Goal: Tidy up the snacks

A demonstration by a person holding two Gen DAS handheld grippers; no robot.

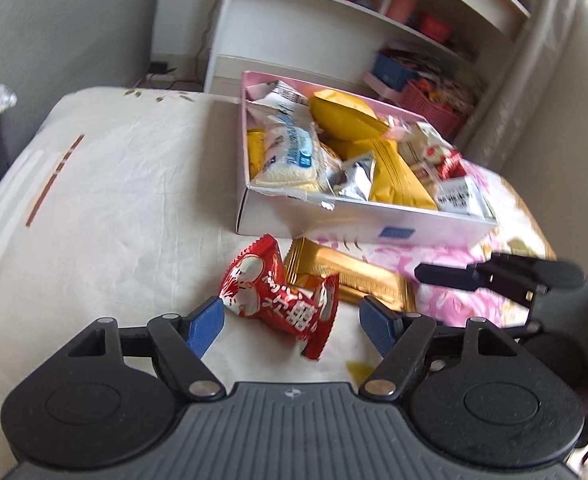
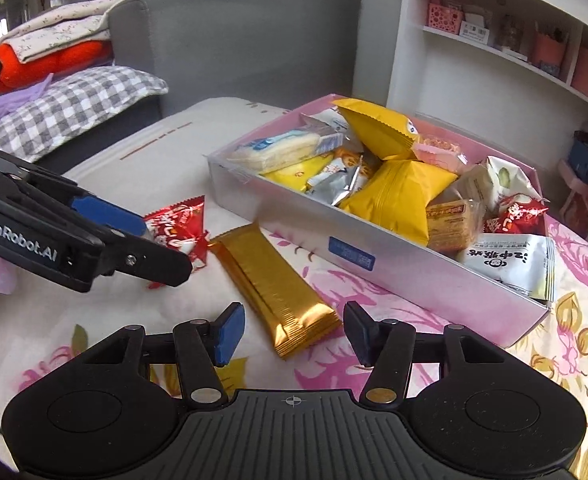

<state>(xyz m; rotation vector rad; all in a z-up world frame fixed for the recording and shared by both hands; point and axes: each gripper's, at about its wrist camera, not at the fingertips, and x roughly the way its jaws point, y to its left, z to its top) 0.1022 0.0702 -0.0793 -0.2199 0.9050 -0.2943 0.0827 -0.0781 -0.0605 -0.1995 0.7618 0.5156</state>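
The red snack packet lies on the bed between the left tool's spread pads, unclamped, near the box of snacks. Beside it the gold wafer bar lies between the right tool's half-open pads, untouched. Both tools slant downward.

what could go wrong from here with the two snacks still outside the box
1. The red snack packet lies crumpled between the open left gripper pads; a grip may catch only a loose wrapper edge and slip.
2. The gold wafer bar lies close to the packet, so the right gripper could knock the left.
3. The pink box looks nearly full.
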